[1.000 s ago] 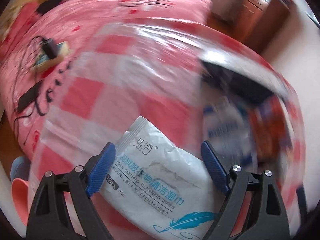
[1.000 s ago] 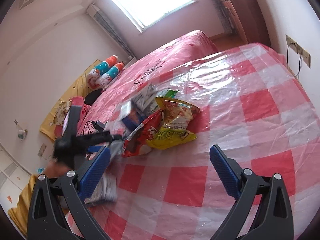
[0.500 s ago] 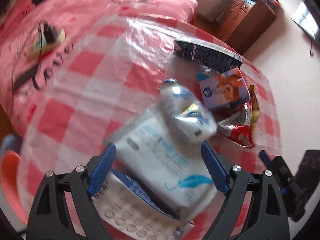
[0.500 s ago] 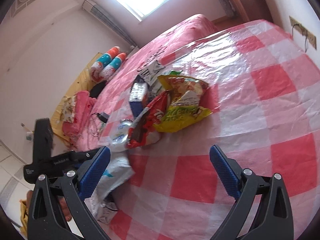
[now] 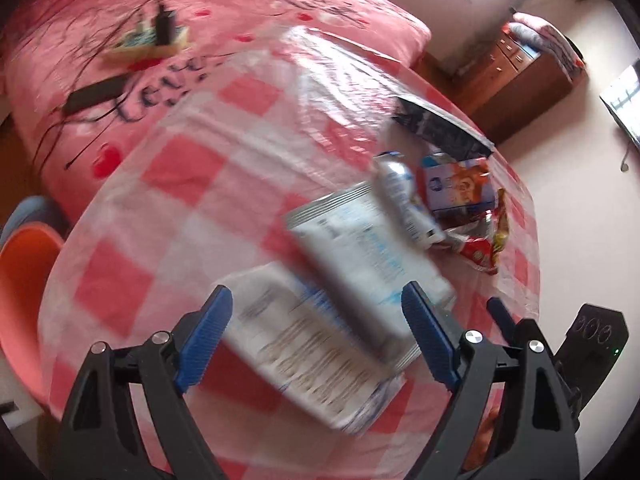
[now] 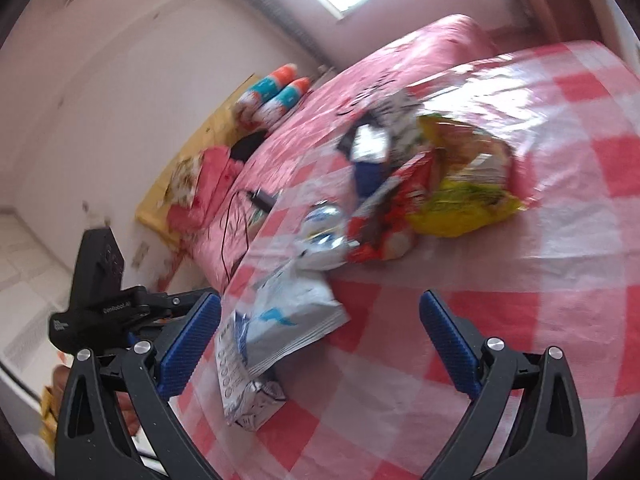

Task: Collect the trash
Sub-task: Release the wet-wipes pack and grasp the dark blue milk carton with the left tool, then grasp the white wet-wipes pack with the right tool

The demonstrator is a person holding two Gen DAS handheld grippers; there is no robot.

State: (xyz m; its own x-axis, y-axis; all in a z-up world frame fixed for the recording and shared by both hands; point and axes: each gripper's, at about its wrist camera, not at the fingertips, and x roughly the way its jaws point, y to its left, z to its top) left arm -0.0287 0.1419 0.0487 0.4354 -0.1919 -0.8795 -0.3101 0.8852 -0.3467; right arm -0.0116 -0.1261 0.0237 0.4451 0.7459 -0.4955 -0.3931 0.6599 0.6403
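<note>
A white wet-wipes pack (image 5: 368, 264) lies on the red-and-white checked table (image 5: 168, 208), on top of a flat printed packet (image 5: 316, 364). My left gripper (image 5: 316, 336) hovers above them, open, its pads touching neither. In the right wrist view its black body (image 6: 100, 312) sits off the table's left edge. My right gripper (image 6: 320, 340) is open above the cloth, with the wipes pack (image 6: 288, 320) just ahead between its fingers. Farther off is a pile: a crumpled silver wrapper (image 6: 324, 236), a red snack bag (image 6: 384, 224), a yellow snack bag (image 6: 464, 200) and a blue-and-white carton (image 6: 368, 156).
An orange tub (image 5: 20, 300) stands low beside the table's left edge. Beyond the table is a pink bed (image 5: 240, 8) with a charger and cables (image 5: 156, 32). A wooden cabinet (image 5: 516, 68) stands at the back right. A dark box (image 5: 440, 124) lies behind the pile.
My left gripper has pulled back and up from the wipes pack toward the table's edge, still open. The right gripper has swung left, bringing the two packs in front of it.
</note>
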